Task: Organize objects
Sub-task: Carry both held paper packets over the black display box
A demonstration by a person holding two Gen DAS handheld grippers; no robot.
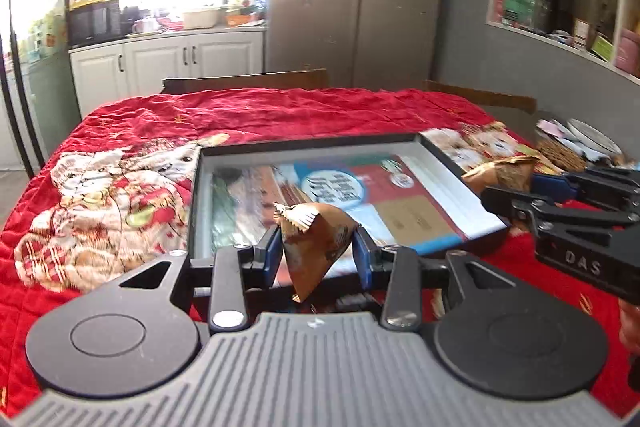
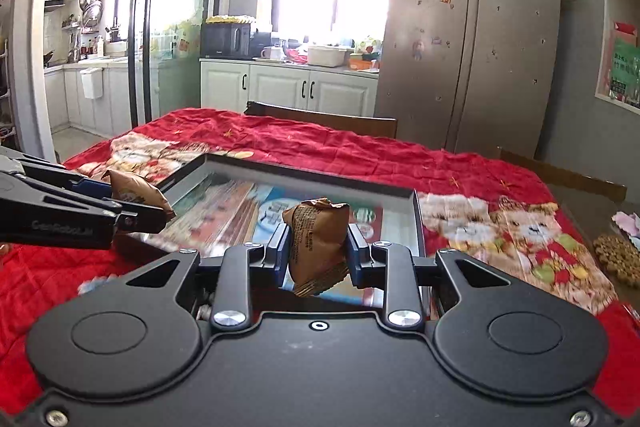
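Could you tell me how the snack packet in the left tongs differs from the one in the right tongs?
The left packet shows a pale, crimped seal at its top; the right packet shows small printed text on its side. The left packet hangs over the tray's near edge; the right packet hangs nearer the tray's right side. Both are brown pillow packets, clamped between blue pads, held above the tray.

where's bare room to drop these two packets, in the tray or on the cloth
Both the left gripper and right gripper hold a brown packet over the tray. Its printed floor looks bare between the walls. The red cloth beyond the tray's far wall is open too. The table's right edge by the woven coaster is crowded.
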